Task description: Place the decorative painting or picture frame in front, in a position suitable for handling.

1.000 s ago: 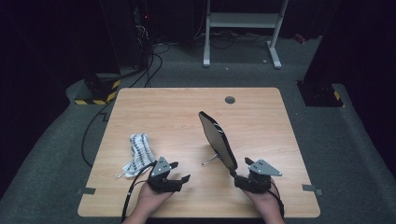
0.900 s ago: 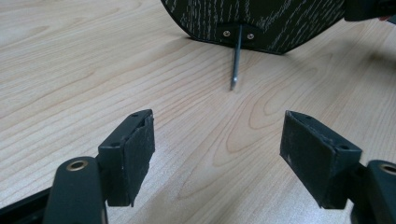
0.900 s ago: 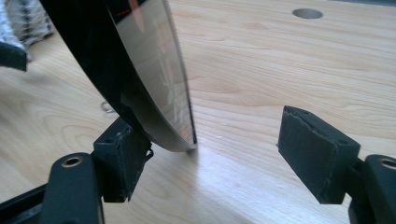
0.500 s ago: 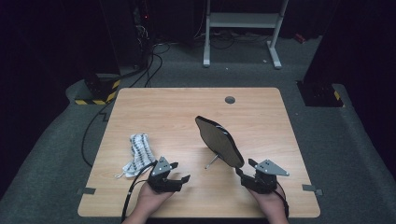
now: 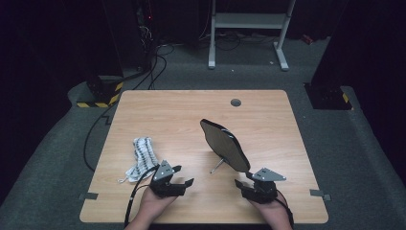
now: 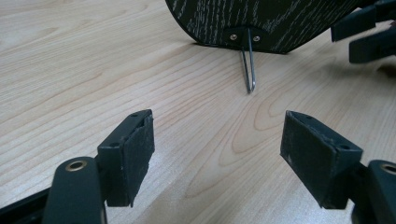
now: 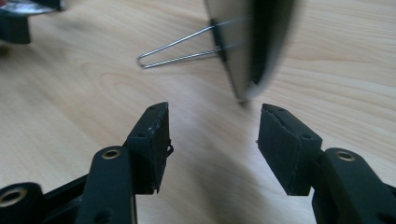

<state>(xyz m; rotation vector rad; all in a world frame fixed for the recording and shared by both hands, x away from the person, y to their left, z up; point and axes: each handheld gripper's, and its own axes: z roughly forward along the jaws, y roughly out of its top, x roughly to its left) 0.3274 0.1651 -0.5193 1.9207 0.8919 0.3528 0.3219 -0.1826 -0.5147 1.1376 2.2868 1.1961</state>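
- Our right gripper has its pads apart with only bare wood between them; the jaws have just been closing, yet they press on nothing so far
- The near edge of the oval mirror stands just beyond those pads, leaning on its wire stand, so we judge the step in hand to be taking hold of that edge
- In the right gripper view the mirror's rim sits slightly right of the gap's middle; we would shift right a little and ease forward until the rim is truly between the pads before closing further
- We should pinch the dark frame rather than the glass face, and keep clear of the wire leg, which could fold and let the mirror drop flat
- Our left gripper rests on the table at the near left, its pads wide apart and empty, pointed toward the mirror's back
- From there we could steady the back or the stand, should the mirror tip as the right closes
- In the high view the mirror stands right of the table's middle, tilted, its near end just beside the right gripper
- The striped cloth lies well apart at the left, ready for a wipe, we'd guess
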